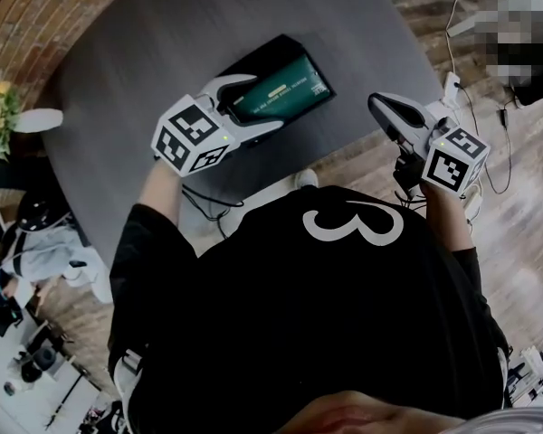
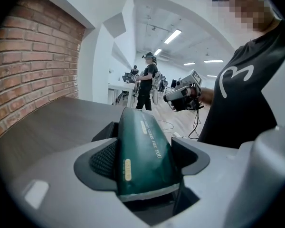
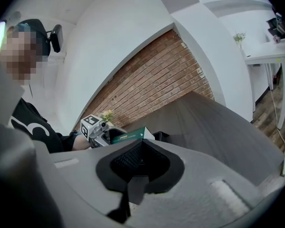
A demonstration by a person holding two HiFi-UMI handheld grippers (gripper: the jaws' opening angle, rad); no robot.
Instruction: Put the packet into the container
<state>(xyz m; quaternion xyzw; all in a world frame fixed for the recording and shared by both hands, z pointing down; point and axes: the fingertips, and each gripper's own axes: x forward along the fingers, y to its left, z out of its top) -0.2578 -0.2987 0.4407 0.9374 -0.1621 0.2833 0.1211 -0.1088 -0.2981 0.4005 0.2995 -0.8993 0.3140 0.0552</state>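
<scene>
The packet point(image 1: 281, 89) is a flat, dark green pouch with pale lettering, clamped at one end between the jaws of the left gripper point(image 1: 258, 104) and lying nearly level. It sits over the black container point(image 1: 258, 55) on the grey table point(image 1: 145, 52). Whether it rests inside cannot be told.

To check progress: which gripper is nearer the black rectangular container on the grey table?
Left. The left gripper is at the black rectangular container, clamping the dark green packet; the right gripper is off to its right.

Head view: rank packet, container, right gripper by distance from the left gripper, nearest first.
1. packet: clamped in the left gripper jaws.
2. container: just under the packet, on the table.
3. right gripper: off to the right, at the table edge.
</scene>
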